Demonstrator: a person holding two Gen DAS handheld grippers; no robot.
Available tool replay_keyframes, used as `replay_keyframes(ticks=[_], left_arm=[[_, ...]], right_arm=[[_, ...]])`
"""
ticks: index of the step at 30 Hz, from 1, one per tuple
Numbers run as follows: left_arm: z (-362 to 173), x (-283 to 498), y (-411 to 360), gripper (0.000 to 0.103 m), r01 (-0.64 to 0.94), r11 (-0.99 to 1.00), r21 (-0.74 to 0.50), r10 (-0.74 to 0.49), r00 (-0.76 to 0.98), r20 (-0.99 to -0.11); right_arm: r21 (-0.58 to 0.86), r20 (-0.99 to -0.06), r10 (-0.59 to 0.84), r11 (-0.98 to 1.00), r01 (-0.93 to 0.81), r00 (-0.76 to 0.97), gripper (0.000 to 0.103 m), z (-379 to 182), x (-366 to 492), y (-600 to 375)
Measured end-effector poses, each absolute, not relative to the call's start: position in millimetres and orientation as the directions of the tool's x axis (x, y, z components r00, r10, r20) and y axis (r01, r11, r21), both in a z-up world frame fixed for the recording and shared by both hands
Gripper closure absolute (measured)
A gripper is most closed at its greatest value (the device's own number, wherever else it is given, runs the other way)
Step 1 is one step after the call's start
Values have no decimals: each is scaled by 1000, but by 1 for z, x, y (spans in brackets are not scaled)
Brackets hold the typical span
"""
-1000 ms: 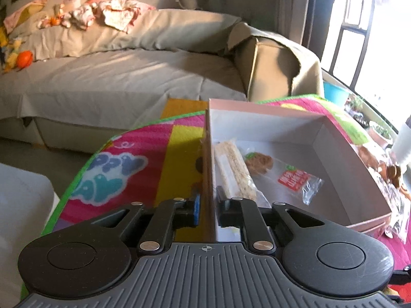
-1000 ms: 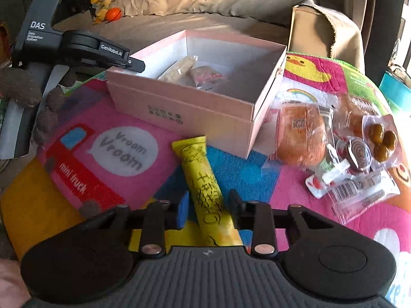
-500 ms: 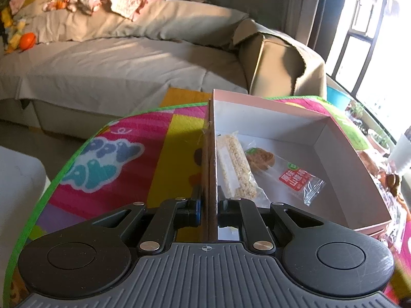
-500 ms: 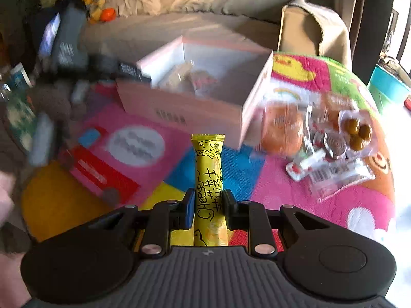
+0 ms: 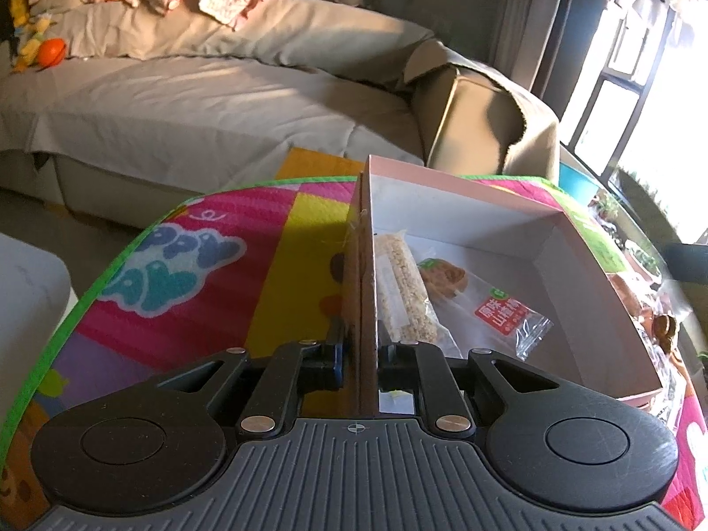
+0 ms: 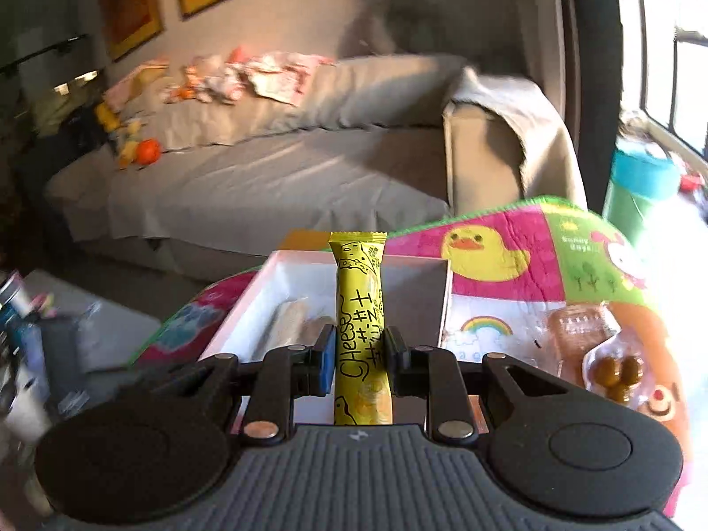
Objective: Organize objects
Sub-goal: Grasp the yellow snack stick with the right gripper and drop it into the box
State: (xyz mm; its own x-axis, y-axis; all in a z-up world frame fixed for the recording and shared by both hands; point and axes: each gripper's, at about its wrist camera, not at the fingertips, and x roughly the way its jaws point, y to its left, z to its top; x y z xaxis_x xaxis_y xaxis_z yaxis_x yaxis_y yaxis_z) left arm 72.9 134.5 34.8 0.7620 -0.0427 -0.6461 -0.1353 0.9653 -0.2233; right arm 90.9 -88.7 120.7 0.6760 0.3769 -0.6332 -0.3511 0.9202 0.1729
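Above the box (image 6: 446, 292) near the mat's sofa edge, I hold the light, crinkly cheese stick (image 6: 360, 332) mid-length in my right gripper (image 6: 357, 365), clamped gently, while my left gripper (image 5: 360, 356) pinches the box wall.

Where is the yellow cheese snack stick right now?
In the right wrist view the yellow cheese stick stands clamped in the right gripper, held above the open pink box.
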Motion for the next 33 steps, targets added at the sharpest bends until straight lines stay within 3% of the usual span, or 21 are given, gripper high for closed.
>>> replay_keyframes(ticks=[6, 14, 20, 24, 29, 33], left_arm=[[34, 72, 135, 88, -131, 966, -222, -44, 763, -644], [33, 72, 135, 88, -139, 965, -224, -39, 764, -644], [34, 73, 132, 88, -149, 963, -225, -33, 762, -646], [34, 73, 131, 88, -151, 963, -224, -31, 761, -648], [35, 74, 126, 88, -151, 964, -218, -28, 759, -650], [34, 76, 125, 88, -143, 968, -206, -27, 757, -652]], right_arm=[[137, -656, 296, 951, -277, 694, 80, 92, 117, -81], [74, -606, 233, 969, -237, 760, 79, 100, 100, -114], [85, -629, 193, 980, -181, 753, 67, 89, 81, -151], [144, -671, 246, 969, -202, 700, 61, 69, 56, -163], [95, -672, 300, 942, -322, 678, 61, 49, 23, -146], [88, -664, 285, 948, -307, 691, 61, 48, 28, -145]])
